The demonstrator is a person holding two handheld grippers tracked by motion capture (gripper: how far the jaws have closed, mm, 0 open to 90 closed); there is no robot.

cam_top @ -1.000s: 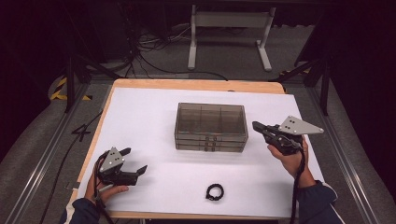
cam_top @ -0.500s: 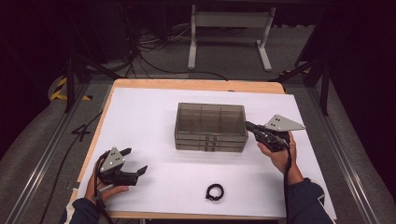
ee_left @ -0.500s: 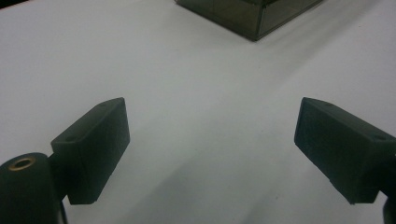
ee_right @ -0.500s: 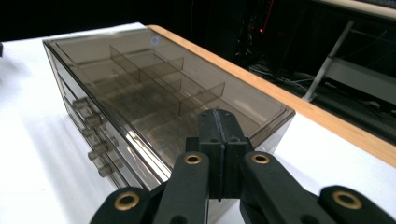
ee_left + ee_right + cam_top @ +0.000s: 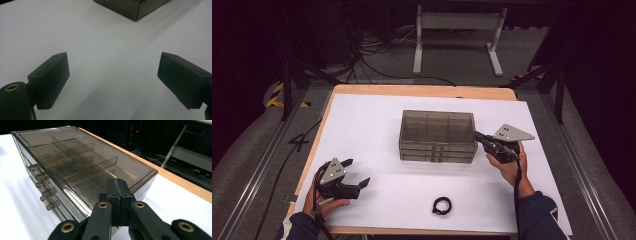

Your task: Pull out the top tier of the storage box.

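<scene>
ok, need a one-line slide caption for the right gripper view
Shut right tool poised at the near end of the smoky clear drawer box, drawer knobs lining its front.

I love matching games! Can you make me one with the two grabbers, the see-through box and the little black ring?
Things:
1. left gripper
2. right gripper
3. drawer box
4. black ring

States or places:
A. jaws pressed together
B. near the table's front edge
C. jaws wide apart
D. middle of the table, smoky and see-through

Pairs: 1-C, 2-A, 3-D, 4-B
</scene>
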